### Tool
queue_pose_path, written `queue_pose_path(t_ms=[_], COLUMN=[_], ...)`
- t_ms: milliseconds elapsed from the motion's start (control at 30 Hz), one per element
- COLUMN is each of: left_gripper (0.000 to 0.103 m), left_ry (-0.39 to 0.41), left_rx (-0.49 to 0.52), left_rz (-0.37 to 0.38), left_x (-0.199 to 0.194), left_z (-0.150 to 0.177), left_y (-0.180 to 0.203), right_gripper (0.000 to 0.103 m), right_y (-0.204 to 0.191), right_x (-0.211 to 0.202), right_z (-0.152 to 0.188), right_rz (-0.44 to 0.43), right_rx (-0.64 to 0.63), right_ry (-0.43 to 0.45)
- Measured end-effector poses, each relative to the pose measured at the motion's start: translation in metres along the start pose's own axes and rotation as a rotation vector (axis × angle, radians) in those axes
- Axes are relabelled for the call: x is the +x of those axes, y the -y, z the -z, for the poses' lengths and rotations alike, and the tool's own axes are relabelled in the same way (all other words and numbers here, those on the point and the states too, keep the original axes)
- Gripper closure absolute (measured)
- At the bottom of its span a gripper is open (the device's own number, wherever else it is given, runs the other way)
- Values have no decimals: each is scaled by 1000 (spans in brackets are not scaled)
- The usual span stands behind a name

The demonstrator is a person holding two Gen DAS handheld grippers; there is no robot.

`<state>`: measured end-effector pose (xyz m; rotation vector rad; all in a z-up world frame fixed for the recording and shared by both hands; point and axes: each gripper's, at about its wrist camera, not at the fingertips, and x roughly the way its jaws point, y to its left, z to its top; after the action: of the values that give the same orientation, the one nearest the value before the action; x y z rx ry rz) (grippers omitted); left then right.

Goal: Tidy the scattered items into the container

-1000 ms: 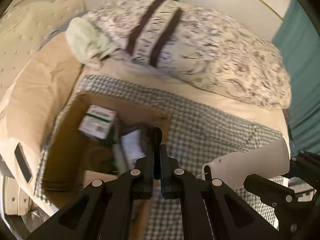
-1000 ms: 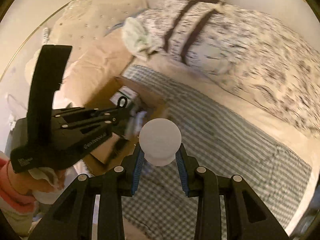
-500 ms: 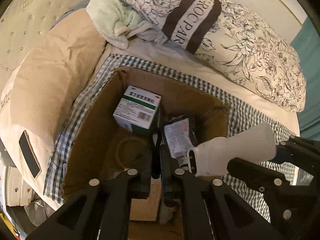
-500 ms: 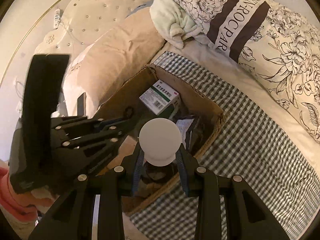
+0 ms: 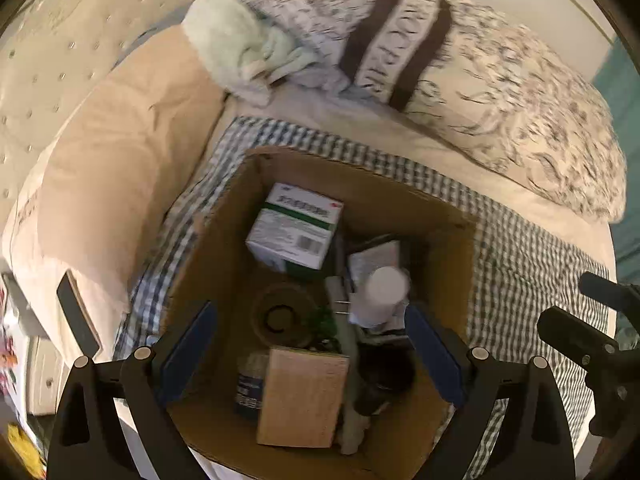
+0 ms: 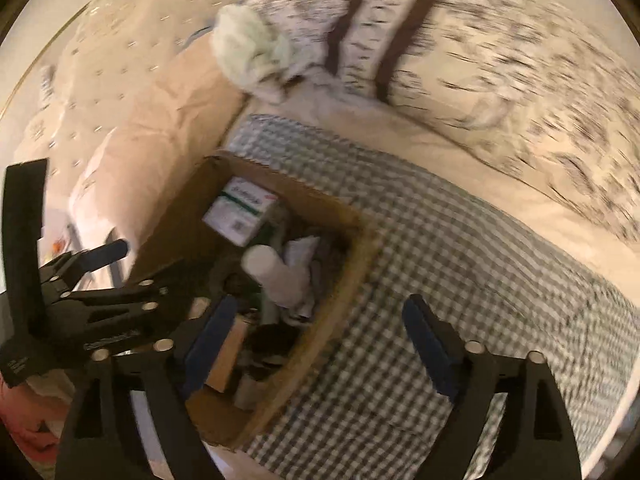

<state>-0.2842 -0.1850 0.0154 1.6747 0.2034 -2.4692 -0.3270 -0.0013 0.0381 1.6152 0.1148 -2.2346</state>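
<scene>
Both your grippers hang with jaws spread wide and empty: the left gripper (image 5: 310, 340) over the box (image 5: 452, 248), the right gripper (image 6: 316, 332) over the box's edge and the checked cloth (image 6: 460, 264). The white bottle (image 5: 380, 296) lies inside the box, beside the medicine carton (image 5: 296, 232).

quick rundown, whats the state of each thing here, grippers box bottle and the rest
left gripper: open, empty, over the box
right gripper: open, empty
brown cardboard box: open-topped, holding items
white plastic bottle: inside the box, released
green-and-white medicine carton: inside the box, closed
small tan cardboard carton: inside the box
</scene>
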Motion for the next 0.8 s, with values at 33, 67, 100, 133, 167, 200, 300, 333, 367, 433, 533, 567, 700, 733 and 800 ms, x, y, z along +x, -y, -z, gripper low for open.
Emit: queue_pose_path(t_ms=[33,67,100,133,167,200,300,333,367,433,533,567,700,733,800], left_gripper=[4,1,0,0,0,0,0,0,0,0,0,0,0,0,0], left_ry=[8,10,9,5,3,2,1,-6,-14,-11,-13,-14,-18,-20,-26], left_rx=[20,33,50,64,82,97,139,148,158,168,179,183,209,214,221], left_rz=[16,27,42,55,59,57,66,72,77,78,80,79,74,73,70], left_x=[-2,-3,-4,-4,-5,-5,-4,-3,-2,-4,-6,-6,-7,-7,-6], left_z=[4,7,13,17,23,26,35,37,38,40,41,42,47,48,51], left_y=[8,15,25,34,44,52,72,78,83,89,95,95,101,102,102], right_gripper=[0,0,0,0,0,0,0,0,0,0,0,0,0,0,0], right_y=[8,17,25,33,41,48,67,72,77,85,97,100,110,112,114], right_x=[-4,-8,-13,-16,-21,-25,-33,-34,-35,-37,-39,-39,-41,-42,-42], right_z=[5,12,19,26,34,41,65,72,79,92,104,108,117,119,121], right_rz=[32,62,80,94,107,122,162,171,183,199,207,207,206,205,203], right_rx=[24,49,75,104,135,160,219,234,251,286,325,330,368,378,387], right_ry=[6,25,42,56,67,73,73,72,69,70,55,51,43,46,45])
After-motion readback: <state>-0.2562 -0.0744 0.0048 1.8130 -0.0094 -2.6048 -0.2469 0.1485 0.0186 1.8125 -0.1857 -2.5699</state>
